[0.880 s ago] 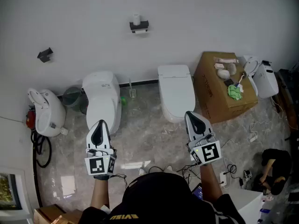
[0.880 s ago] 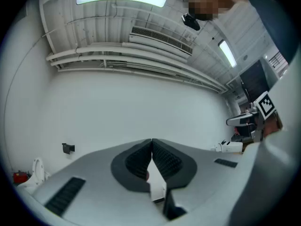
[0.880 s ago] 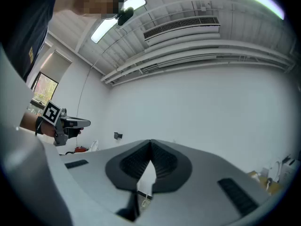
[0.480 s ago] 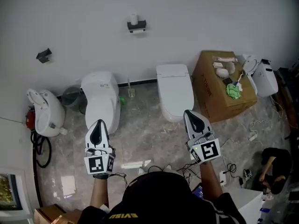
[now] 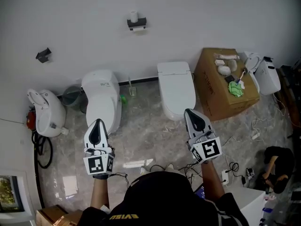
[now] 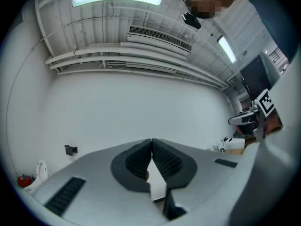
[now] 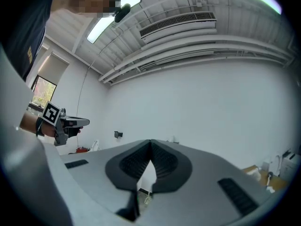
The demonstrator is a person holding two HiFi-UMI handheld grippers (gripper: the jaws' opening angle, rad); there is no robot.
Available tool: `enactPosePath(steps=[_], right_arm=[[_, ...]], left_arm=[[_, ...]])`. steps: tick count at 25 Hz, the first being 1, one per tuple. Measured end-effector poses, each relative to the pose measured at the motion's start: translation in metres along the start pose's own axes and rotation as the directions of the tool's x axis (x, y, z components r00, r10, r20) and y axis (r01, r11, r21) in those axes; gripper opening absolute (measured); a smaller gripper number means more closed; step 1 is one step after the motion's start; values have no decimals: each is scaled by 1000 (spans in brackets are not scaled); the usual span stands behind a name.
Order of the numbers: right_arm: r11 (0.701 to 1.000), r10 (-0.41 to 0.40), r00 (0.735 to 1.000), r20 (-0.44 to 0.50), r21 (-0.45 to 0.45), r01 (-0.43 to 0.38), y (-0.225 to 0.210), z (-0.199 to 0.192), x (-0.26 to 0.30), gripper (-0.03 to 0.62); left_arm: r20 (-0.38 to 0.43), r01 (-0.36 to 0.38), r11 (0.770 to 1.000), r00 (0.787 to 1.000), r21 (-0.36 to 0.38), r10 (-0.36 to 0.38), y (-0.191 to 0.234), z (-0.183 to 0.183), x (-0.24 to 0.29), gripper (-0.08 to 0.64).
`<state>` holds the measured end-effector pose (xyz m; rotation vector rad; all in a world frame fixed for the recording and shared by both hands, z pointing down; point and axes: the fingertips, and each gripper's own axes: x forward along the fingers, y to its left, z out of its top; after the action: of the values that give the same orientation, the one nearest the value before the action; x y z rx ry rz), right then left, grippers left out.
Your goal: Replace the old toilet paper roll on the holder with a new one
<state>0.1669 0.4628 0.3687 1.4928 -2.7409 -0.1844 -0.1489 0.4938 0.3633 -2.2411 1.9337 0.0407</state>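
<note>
Little has shifted since the earlier frame: in the head view both grippers sit slightly higher and further left, and the toilet paper holder (image 5: 137,24) now lies closer to the top edge; the old roll (image 5: 134,16) stands upright on it, high on the white wall, well apart from both grippers. The left gripper (image 5: 98,122) is clenched, its ribbed pads meeting at the tip with nothing between them; it hangs in the air over the floor just in front of the left toilet (image 5: 101,95), touching nothing. The right gripper (image 5: 188,112) is likewise closed tight and empty; it hovers near the front of the right toilet (image 5: 177,86), beside the cardboard box (image 5: 218,98); small pale items lie on the box top, too small to tell apart.
</note>
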Motion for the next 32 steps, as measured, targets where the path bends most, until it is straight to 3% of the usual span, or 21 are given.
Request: enactPosePath(steps=[7, 10, 14, 20, 24, 32], right_arm=[[1000, -23, 1000, 7, 8, 22, -4, 2, 3, 0], [999, -32, 999, 8, 13, 32, -5, 1, 5, 39], [999, -33, 999, 8, 18, 32, -5, 2, 8, 80], [999, -37, 999, 5, 28, 37, 0, 3, 10, 142], [999, -36, 999, -6, 28, 36, 7, -1, 13, 235], [1000, -21, 999, -47, 22, 22, 42, -4, 23, 258]], left_arm=[[-2, 3, 1000, 1000, -8, -3, 2, -2, 2, 14], [7, -1, 1000, 1000, -14, 1, 4, -1, 1, 22], [-2, -13, 1000, 1000, 5, 13, 10, -3, -1, 138], [-10, -17, 1000, 1000, -13, 16, 16, -2, -3, 201], [-28, 11, 1000, 1000, -5, -11, 19, -10, -5, 268], [-8, 21, 999, 1000, -40, -21, 46, -14, -16, 278]])
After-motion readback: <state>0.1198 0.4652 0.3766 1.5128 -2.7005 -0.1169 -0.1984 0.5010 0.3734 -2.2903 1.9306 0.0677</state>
